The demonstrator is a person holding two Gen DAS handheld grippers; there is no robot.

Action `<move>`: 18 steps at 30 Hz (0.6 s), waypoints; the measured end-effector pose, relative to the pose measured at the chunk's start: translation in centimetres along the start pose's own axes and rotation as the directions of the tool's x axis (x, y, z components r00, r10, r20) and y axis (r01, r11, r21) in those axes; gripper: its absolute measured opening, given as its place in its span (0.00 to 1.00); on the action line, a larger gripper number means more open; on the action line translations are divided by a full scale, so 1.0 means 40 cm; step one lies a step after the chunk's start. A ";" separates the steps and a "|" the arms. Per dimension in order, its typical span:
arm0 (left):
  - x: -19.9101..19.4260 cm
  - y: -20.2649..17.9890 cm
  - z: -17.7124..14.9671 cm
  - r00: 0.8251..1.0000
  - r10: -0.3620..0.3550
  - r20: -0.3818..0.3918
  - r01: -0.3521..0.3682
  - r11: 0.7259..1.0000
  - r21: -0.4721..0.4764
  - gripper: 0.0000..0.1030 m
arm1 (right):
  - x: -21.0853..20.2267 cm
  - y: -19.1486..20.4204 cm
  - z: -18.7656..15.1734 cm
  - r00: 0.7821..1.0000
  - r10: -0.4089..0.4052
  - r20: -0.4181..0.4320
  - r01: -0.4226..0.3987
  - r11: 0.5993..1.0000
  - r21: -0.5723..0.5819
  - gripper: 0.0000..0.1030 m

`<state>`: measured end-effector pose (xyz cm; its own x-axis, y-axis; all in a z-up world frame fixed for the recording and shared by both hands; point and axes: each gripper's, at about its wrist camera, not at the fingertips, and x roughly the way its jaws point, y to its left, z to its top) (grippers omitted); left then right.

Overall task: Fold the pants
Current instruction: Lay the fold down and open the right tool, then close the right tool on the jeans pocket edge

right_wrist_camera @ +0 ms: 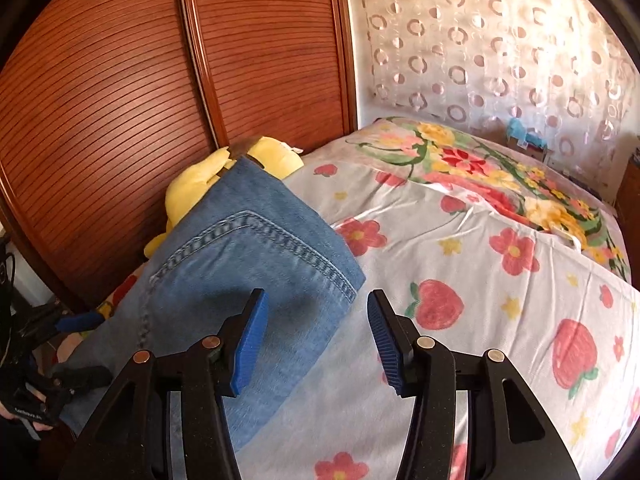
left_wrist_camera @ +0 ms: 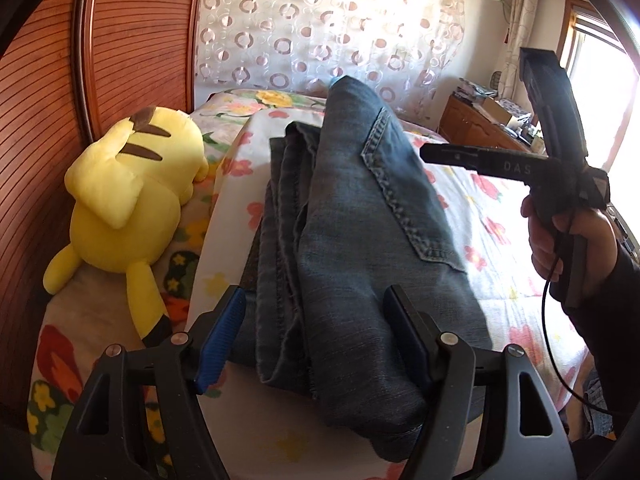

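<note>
Both tongs are open right now, left tongs (left_wrist_camera: 316,340) straddling the near end of the folded jeans (left_wrist_camera: 352,216) on the bed (right_wrist_camera: 500,280) beside the yellow plush (left_wrist_camera: 128,192), right tongs (right_wrist_camera: 316,340) hovering over their edge, so I'd guess it's final tidying, next just pressing the stack flat.

Bedroom interior in daylight.
A bed (right_wrist_camera: 500,280) with floral sheets adjoins a slatted wooden wardrobe (right_wrist_camera: 120,100); a circle-patterned curtain (left_wrist_camera: 320,32) hangs behind, a bright window (left_wrist_camera: 600,64) lights a wooden dresser (left_wrist_camera: 476,124).
</note>
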<state>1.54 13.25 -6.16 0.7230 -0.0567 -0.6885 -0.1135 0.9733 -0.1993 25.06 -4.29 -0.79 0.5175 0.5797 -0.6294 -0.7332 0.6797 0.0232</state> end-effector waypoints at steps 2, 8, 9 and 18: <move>0.009 0.009 -0.007 1.000 0.004 -0.008 -0.004 1.000 -0.008 0.71 | 0.021 -0.003 0.004 1.000 -0.005 -0.014 0.005 1.000 -0.002 0.53; 0.026 0.036 -0.026 1.000 -0.014 -0.018 0.013 0.999 -0.035 0.71 | 0.082 -0.014 0.018 0.999 0.002 -0.042 -0.002 1.000 0.009 0.65; 0.027 0.038 -0.028 1.000 -0.019 -0.017 0.019 0.999 -0.040 0.71 | 0.090 -0.016 0.019 0.999 0.005 -0.045 -0.004 1.000 0.011 0.66; 0.031 0.058 -0.039 0.996 -0.087 -0.001 0.087 0.993 -0.083 0.67 | 0.176 -0.077 0.024 0.983 0.150 -0.102 -0.140 0.985 0.106 0.71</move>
<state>1.11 15.10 -8.58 0.7292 -0.1414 -0.6696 -0.1065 0.9430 -0.3152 31.36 -1.87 -4.55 0.3538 0.6267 -0.6944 -0.7474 0.6357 0.1930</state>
